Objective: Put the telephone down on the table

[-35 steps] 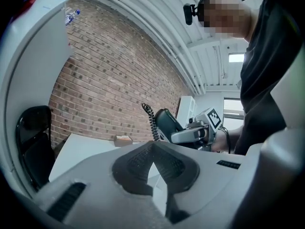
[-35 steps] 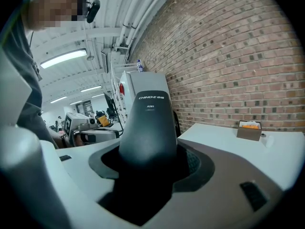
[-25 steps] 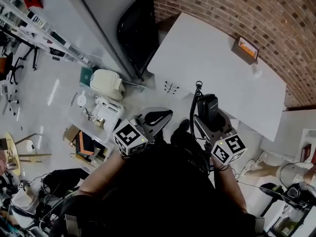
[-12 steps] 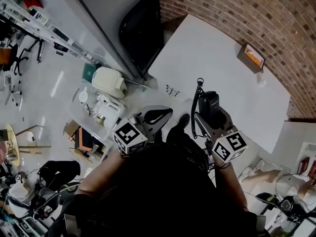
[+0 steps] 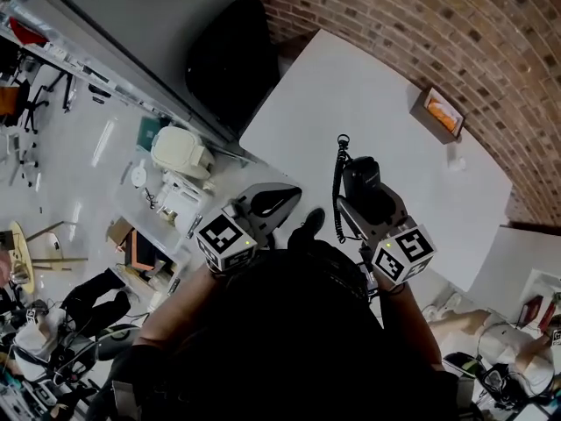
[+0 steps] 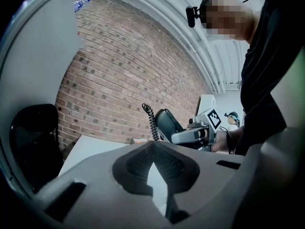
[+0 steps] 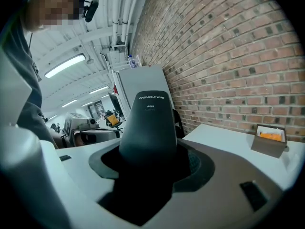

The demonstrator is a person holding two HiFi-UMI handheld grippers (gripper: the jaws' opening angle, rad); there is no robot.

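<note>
The right gripper [image 5: 366, 207] still clamps the black plastic telephone handset [image 5: 361, 178], its coiled black cord [image 5: 337, 182] dangling. It is now slightly farther in over the white rectangular table's [image 5: 368, 103] near edge, held above it. The left gripper [image 5: 273, 200] stays closed on nothing, just off that edge.

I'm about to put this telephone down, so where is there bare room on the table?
Most of the white table is bare: the stretch from its near edge, by the telephone in the right hand-held gripper, up to the open box by the brick wall, and the corner beside the black chair. Only around that box is it taken.
</note>
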